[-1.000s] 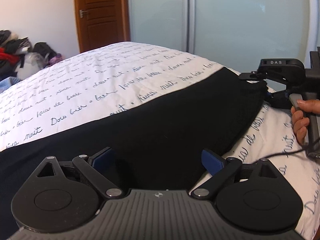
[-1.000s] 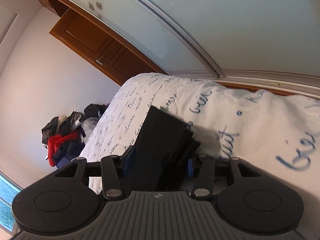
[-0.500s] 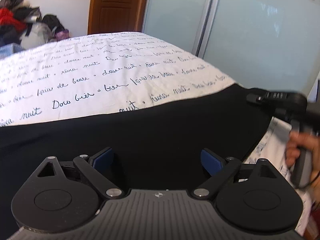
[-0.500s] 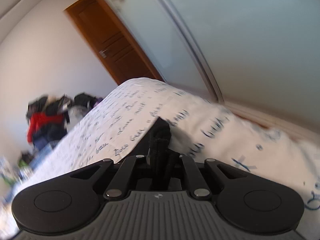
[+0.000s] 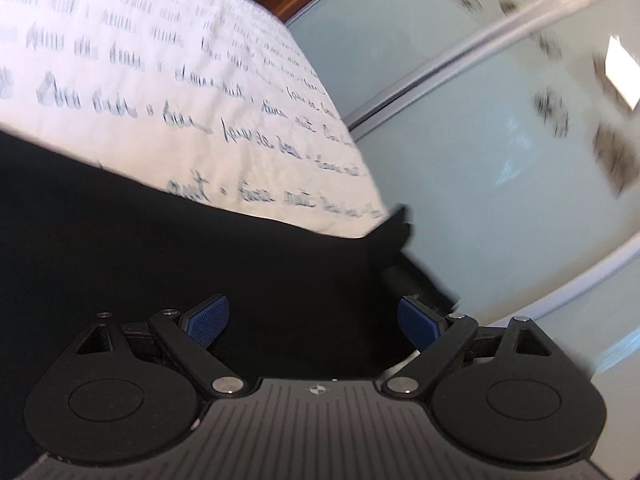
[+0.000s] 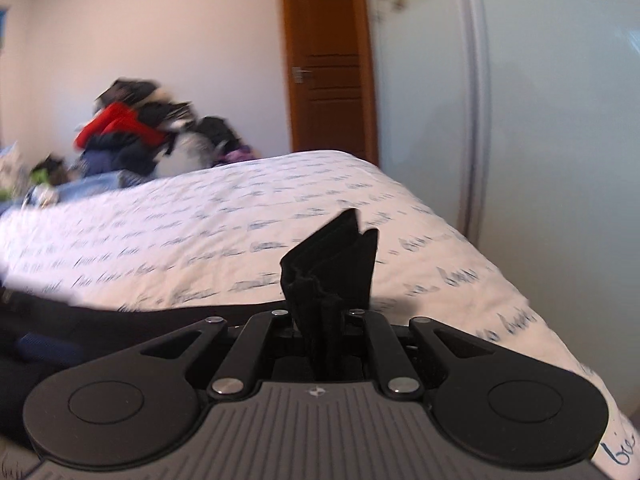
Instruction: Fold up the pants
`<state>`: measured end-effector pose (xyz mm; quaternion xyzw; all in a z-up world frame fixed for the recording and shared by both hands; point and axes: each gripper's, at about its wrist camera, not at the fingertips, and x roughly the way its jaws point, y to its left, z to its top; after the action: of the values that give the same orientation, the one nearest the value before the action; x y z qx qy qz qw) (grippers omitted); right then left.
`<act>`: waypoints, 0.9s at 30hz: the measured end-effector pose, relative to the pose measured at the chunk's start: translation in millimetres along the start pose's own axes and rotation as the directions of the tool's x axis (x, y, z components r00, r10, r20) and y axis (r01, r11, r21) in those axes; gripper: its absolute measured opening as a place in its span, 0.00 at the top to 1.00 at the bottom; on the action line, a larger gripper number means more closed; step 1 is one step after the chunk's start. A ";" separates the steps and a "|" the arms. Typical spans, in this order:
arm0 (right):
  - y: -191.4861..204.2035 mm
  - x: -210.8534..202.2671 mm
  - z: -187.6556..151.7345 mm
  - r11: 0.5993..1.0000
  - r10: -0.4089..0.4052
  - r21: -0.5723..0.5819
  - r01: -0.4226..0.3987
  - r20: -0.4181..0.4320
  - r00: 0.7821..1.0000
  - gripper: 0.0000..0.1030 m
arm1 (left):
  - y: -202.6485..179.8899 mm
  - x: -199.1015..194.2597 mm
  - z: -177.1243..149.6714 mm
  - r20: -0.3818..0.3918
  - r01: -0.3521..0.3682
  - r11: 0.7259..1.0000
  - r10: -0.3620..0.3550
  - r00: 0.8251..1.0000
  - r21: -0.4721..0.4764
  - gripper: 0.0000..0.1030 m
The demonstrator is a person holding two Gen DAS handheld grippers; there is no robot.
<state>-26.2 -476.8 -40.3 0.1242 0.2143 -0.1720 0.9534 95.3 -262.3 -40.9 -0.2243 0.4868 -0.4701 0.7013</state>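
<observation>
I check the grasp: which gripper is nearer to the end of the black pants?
Right. The right gripper is shut on the pants' bunched end; the left gripper is open over their middle.

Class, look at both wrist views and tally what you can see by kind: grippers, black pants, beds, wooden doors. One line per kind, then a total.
Grippers: 2, the left gripper and the right gripper
Black pants: 1
Bed: 1
Wooden door: 1
Total: 5
</observation>
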 end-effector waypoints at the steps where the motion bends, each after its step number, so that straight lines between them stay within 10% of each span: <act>1: 8.1 -1.3 -0.3 1.000 0.009 -0.030 -0.009 0.001 1.000 0.94 | 3.6 3.4 2.0 -0.011 0.035 0.998 -0.036 0.999 -0.052 0.12; 12: 84.5 -21.1 -13.3 0.952 0.138 -0.275 -0.138 -0.017 0.990 0.93 | 27.4 25.6 17.1 0.005 0.187 0.935 -0.194 0.981 -0.300 0.16; 22: 122.6 -24.9 -32.7 0.891 0.132 -0.434 -0.133 -0.033 0.991 0.93 | 42.6 29.4 19.7 -0.027 0.103 0.953 -0.116 0.993 -0.286 0.85; 27: 124.4 -23.2 -34.5 0.890 0.097 -0.442 -0.115 -0.064 0.993 0.82 | 42.5 29.6 16.3 -0.033 0.073 0.970 -0.083 0.996 -0.231 0.91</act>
<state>-11.1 -346.5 -39.8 -0.0822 0.2599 -0.0638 0.9600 131.1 -271.1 -80.8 -0.3129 0.5434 -0.4424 0.6411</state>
